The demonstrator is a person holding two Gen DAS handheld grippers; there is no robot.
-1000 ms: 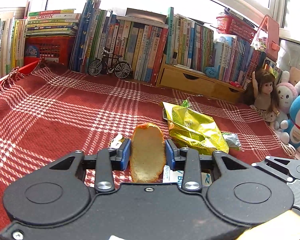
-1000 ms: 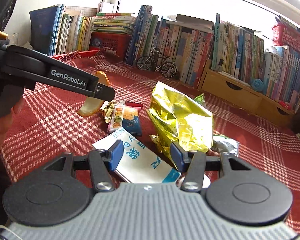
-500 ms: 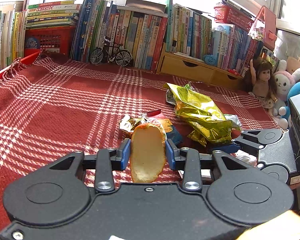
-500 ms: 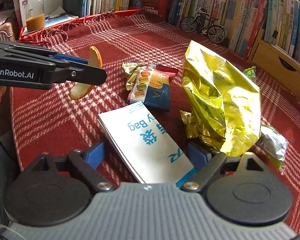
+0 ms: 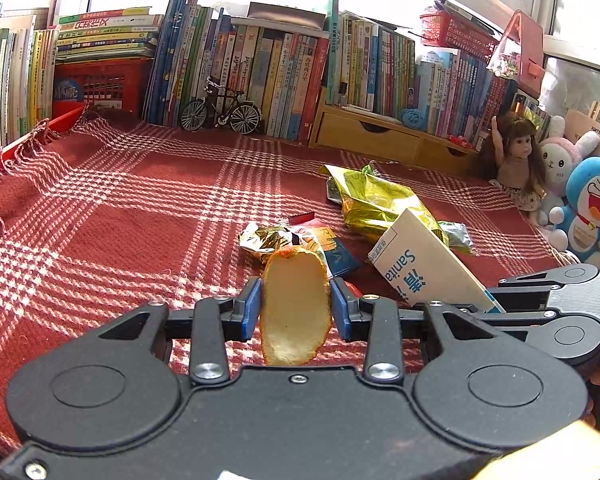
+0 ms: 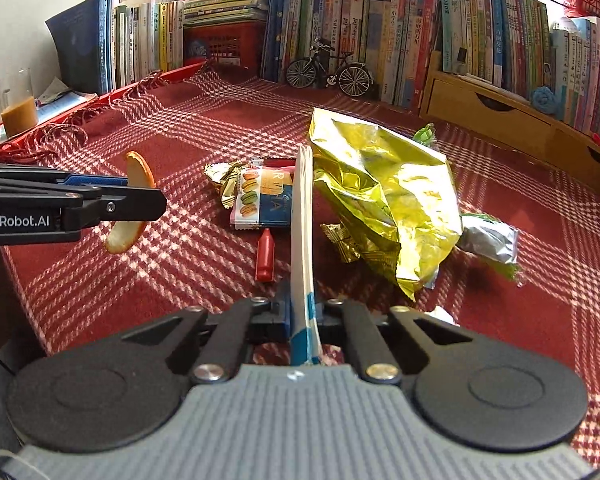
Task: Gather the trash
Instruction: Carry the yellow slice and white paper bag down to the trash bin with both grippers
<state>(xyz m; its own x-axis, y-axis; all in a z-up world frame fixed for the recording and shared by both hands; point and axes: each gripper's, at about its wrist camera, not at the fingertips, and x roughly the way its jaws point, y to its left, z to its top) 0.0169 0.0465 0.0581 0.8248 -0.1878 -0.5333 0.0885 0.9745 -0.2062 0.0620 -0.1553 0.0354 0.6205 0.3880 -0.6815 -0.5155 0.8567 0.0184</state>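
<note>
My left gripper (image 5: 296,307) is shut on a piece of orange peel (image 5: 294,304), held above the red plaid cloth (image 5: 120,216); from the right wrist view the peel (image 6: 130,200) shows at the left in that gripper (image 6: 140,200). My right gripper (image 6: 302,314) is shut on a flat white and blue paper bag (image 6: 302,240), lifted on edge; the bag (image 5: 424,268) stands tilted at the right of the left wrist view. On the cloth lie a crumpled gold foil bag (image 6: 384,196), a macaron snack wrapper (image 6: 260,200), a small gold wrapper (image 6: 224,180), a silver-green wrapper (image 6: 488,240) and a red crayon (image 6: 265,256).
Rows of books (image 5: 260,68) line the back, with a model bicycle (image 5: 220,110) and wooden drawers (image 5: 388,140) in front. A doll (image 5: 516,156) and plush toys (image 5: 588,208) sit at the right. A glass of brown drink (image 6: 18,104) stands at the far left edge.
My right gripper closed on the white paper bag and raised it from flat to on edge, baring a red crayon. The left gripper drifted sideways, still holding the peel.
</note>
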